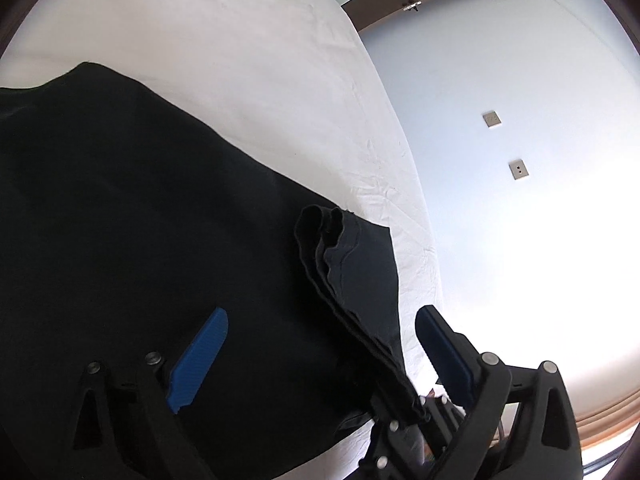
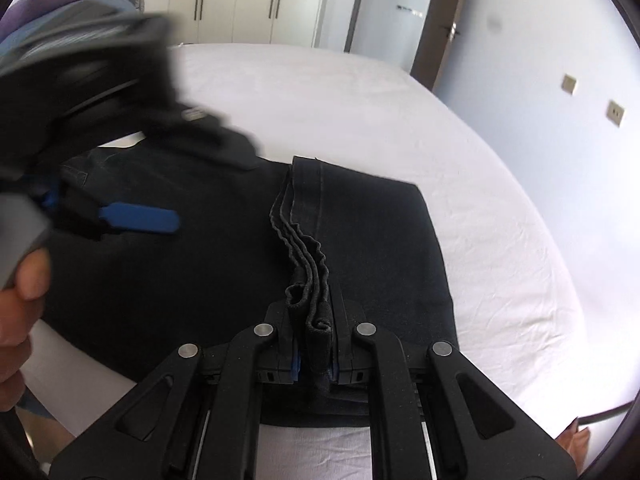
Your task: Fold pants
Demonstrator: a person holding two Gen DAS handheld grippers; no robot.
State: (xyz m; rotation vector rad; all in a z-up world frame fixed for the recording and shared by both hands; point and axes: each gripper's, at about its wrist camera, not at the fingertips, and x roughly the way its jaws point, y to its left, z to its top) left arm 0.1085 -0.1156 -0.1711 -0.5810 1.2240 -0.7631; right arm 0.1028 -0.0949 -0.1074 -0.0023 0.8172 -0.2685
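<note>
In my left wrist view, the left gripper (image 1: 322,322) stands wide open, blue pads (image 1: 199,358) apart over the dark pants (image 1: 140,220). A bunched edge of the pants (image 1: 340,264) rises between the pads, touching neither. The pants lie on a white bed sheet (image 1: 240,60); beside it is a pale wall (image 1: 500,80)

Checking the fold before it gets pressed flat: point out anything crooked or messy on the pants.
The hem edge of the black pants is bunched. Its stacked layers ripple in wavy folds and stand up from the cloth instead of lying flat, pinched in the shut right tool. The left tool stands open, gripping nothing. The white sheet shows only light wrinkles.
</note>
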